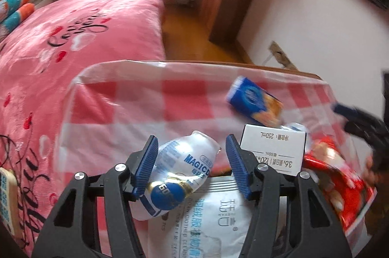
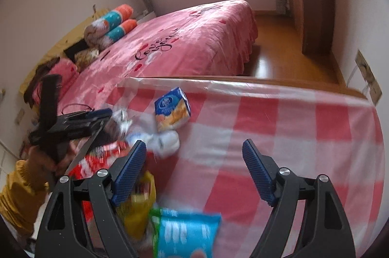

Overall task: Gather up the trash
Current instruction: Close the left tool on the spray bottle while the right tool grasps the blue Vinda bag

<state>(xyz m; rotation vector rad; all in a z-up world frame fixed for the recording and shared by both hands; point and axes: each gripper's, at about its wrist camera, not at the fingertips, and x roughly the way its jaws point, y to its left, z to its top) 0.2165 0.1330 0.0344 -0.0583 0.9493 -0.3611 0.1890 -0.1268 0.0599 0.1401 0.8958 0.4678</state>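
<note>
Between your left tongs (image 1: 192,165) lies a white "MAGICD" bottle (image 1: 181,170) with a blue cap, tilted across the gap. One blue pad (image 1: 145,165) touches its side, the other pad stands clear of it, so you have not clamped it and those tongs are released. Under the bottle, closest to the left wrist camera, a white wipes pouch (image 1: 214,221) lies flat on the desk (image 1: 121,107), which wears a red and white checked cloth under clear plastic. Just beyond the far pad stands a white carton (image 1: 272,148), touching a red wrapper (image 1: 340,180) at its right. A blue and orange box (image 1: 255,102) lies farther back on the cloth, apart from the bottle.

Your right tongs (image 2: 194,170) are spread wide with nothing between them, only checked cloth. A blue snack bag (image 2: 187,231), blurred, sits at the bottom edge of the right wrist view, beside a yellow packet (image 2: 141,207) that is partly behind the left finger. From this side the blue and orange box (image 2: 172,109) stands near the desk's far edge, with a crumpled white wad (image 2: 165,139) just in front of it. Your left hand (image 2: 46,160), in a yellow sleeve (image 2: 17,190), holds its tool at the left of that view. Beyond the desk is a bed with a pink cover (image 2: 184,44).
</note>
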